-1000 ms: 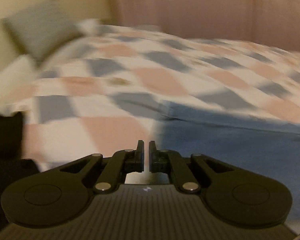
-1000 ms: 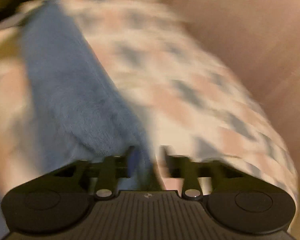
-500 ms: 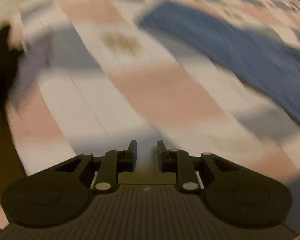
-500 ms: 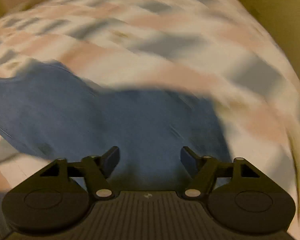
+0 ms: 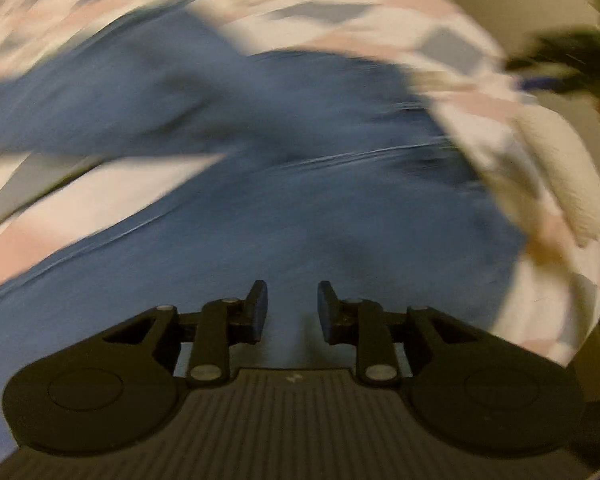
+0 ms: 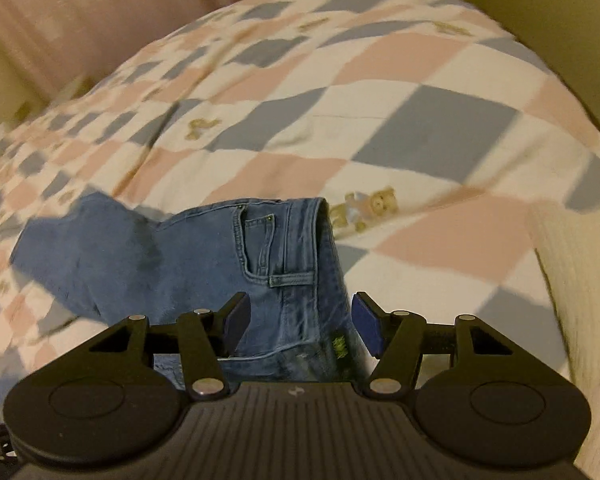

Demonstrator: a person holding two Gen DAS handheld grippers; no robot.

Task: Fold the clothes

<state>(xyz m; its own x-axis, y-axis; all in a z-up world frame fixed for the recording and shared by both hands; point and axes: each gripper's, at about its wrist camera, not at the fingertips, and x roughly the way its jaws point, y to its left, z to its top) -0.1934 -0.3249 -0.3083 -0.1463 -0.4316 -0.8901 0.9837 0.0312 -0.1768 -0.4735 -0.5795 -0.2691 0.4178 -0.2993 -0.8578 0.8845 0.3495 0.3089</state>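
The bed (image 6: 420, 128) fills most of both views and carries a quilt (image 6: 284, 168) checked in pink, grey-blue and white, with small teddy-bear motifs (image 6: 366, 208). A pale curtain (image 6: 100, 12) hangs behind the far side of the bed. A cream knitted blanket edge (image 6: 572, 280) lies along the right side of the bed in the right wrist view.

The jeans (image 6: 204, 256) are blue denim and lie flat on the quilt. In the right wrist view the waistband, 1 belt loop and 1 front pocket with rivets face up, and the legs extend to the left. In the left wrist view the jeans (image 5: 300, 184) are motion-blurred and cover the centre of the frame; seam lines are visible, finer detail is not.

The right gripper (image 6: 300, 322) is spread wide, with 1 finger on each side of the waistband area; it clamps nothing, and contact with the denim cannot be determined. The left gripper (image 5: 292, 306) is above the denim with its 2 fingers parted by a moderate gap and nothing between them.
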